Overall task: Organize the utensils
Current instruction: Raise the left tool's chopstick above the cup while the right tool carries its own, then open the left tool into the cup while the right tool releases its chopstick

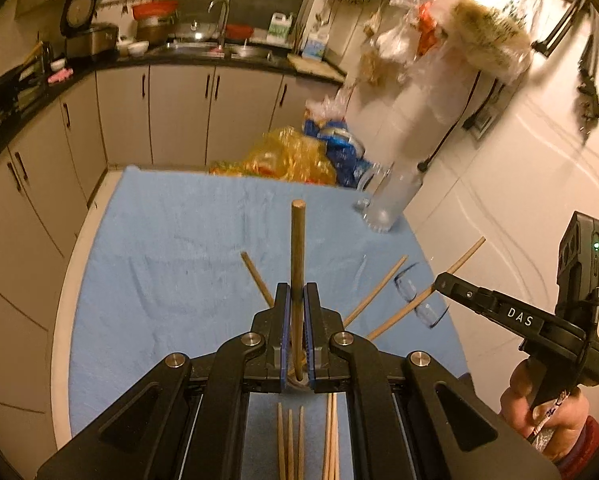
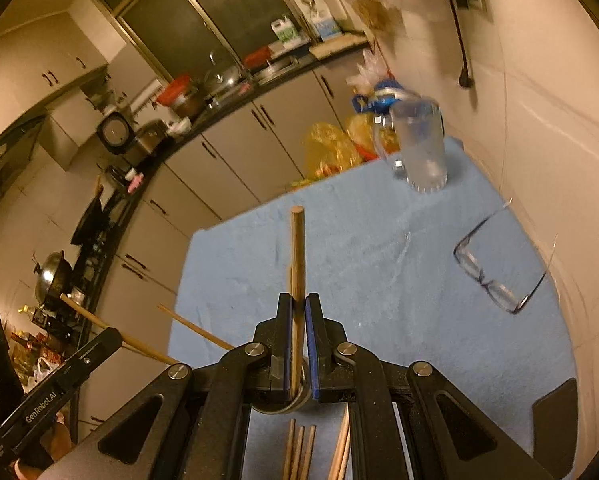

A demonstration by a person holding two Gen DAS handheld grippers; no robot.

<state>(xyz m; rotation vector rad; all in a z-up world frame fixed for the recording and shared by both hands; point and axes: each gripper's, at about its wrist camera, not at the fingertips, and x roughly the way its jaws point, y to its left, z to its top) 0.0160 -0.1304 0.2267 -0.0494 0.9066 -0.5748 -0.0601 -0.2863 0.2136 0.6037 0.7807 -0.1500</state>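
Observation:
In the left wrist view my left gripper is shut on a wooden chopstick that sticks out forward over the blue cloth. My right gripper comes in from the right, shut on another chopstick. In the right wrist view the right gripper clamps its chopstick, and the left gripper holds one at lower left. Loose chopsticks lie on the cloth, with several more below the jaws. A glass mug stands at the cloth's far end.
A pair of eyeglasses lies on the cloth near the white wall. Yellow and blue plastic bags sit beyond the table's far edge. Kitchen cabinets and a cluttered counter run behind and to the left. A hand grips the right tool.

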